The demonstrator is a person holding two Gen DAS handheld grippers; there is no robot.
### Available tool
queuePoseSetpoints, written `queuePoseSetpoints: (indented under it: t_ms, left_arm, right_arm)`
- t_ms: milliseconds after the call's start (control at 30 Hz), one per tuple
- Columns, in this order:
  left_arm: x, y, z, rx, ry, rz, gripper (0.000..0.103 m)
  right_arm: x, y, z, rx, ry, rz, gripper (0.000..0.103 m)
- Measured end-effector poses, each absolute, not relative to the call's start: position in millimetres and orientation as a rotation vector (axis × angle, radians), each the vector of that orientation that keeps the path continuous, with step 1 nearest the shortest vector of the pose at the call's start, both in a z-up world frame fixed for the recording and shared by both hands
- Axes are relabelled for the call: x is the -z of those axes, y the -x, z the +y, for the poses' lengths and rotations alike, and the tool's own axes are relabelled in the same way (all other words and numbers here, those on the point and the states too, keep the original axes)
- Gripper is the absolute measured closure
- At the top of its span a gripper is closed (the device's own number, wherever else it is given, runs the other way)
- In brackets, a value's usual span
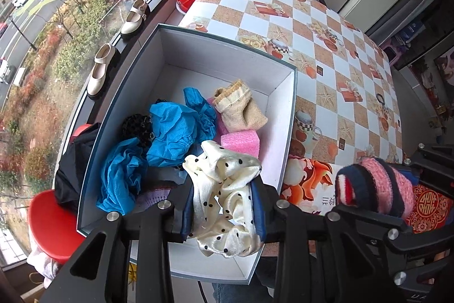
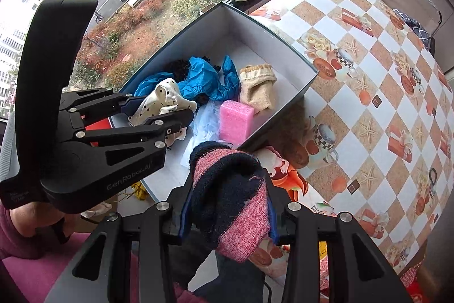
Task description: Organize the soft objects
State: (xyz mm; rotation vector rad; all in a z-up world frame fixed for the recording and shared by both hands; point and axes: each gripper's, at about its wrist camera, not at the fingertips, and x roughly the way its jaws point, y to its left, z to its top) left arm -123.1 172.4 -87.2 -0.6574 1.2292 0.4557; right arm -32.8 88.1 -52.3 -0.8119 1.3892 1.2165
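Box [image 1: 181,67] served as landmark: left gripper [image 1: 224,206] over it clenched the dotted scarf [image 1: 224,189]; right gripper [image 2: 227,217] beside it gripped the striped sock [image 2: 235,200]. Release low inside.

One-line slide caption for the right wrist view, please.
Right gripper holds a pink-and-navy striped knitted sock near the open grey cardboard box, while the left gripper holds a cream polka-dot satin cloth over it.

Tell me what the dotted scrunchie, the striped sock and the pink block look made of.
Scrunchie: glossy cream fabric with black dots, probably satin, judging by its sheen and soft folds.
Sock: fuzzy knit, likely wool or acrylic; loops and stray fibres show.
Pink block: matte foam or sponge, going by its grainy, porous surface.
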Motion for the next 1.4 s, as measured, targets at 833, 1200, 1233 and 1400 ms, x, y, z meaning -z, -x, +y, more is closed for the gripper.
queuePoseSetpoints:
  t_ms: [833, 1200, 1233, 1400]
  left_arm:
    - [84, 144, 217, -0.685, 0.647, 1.257, 0.022]
    - [86, 139, 216, -0.695, 0.65, 1.275, 0.022]
    - [86, 139, 216, -0.697, 0.653, 1.275, 0.022]
    - [75, 147, 212, -0.672, 0.661, 1.158, 0.022]
  right_arm:
    - [32, 0, 153, -1.106, 0.674, 1.393, 0.002]
    - [33, -1, 156, -1.106, 0.688, 1.394, 0.002]
    - [33, -2, 155, -1.108, 0.689, 1.393, 0.002]
    - [35, -1, 154, -1.118, 0.693, 1.398, 0.002]
